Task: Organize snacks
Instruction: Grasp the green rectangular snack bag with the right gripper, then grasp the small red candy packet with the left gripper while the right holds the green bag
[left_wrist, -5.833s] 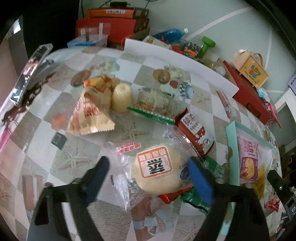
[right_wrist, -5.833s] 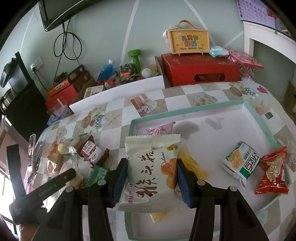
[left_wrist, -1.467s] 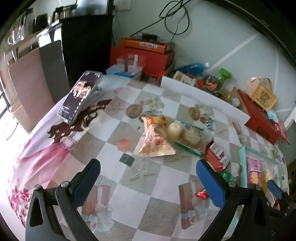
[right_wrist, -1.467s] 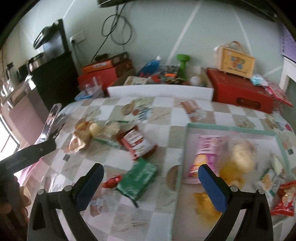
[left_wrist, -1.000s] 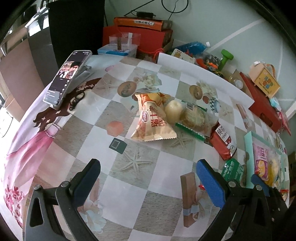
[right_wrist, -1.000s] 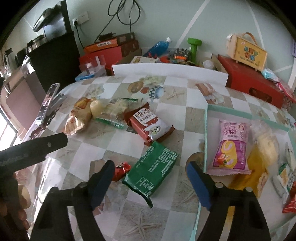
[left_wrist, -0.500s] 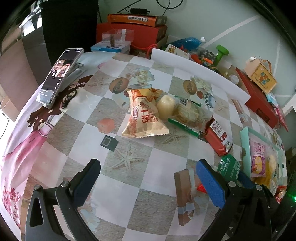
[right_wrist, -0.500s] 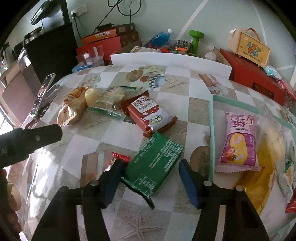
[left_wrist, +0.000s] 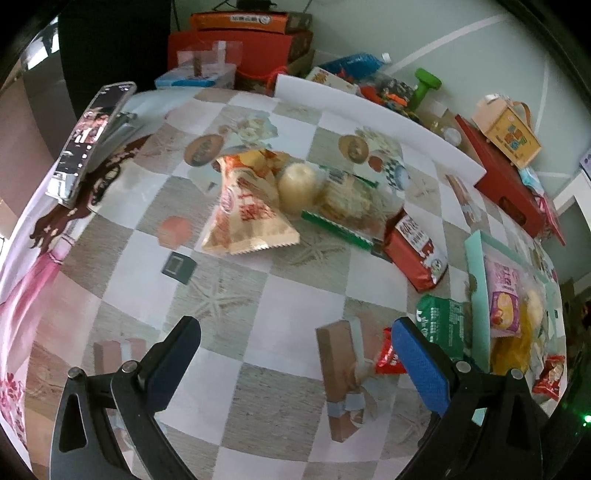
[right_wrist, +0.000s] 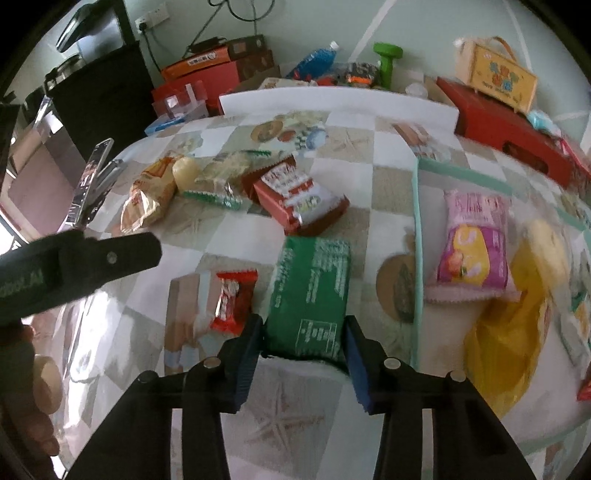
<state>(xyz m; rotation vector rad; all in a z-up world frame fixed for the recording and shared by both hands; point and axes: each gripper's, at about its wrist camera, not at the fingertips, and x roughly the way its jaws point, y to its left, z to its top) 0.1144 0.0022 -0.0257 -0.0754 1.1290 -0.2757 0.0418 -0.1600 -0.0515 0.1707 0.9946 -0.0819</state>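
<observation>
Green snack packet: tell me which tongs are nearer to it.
Right. The right tongs straddle the green snack packet, pads at its sides; the left tongs hover open beside it.

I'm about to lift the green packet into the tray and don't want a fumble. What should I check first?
1. Right claw closed on the green packet: ok, the jaws press its near end on both sides.
2. Grip deep enough: cannot tell; only the near end is held.
3. Small red packet outside the jaws: ok, it lies just left of them.
4. Free spot in the tray: cannot tell; pink bag and yellow bag fill the near part.
5. Left claw out of the way: ok, open and empty.
</observation>
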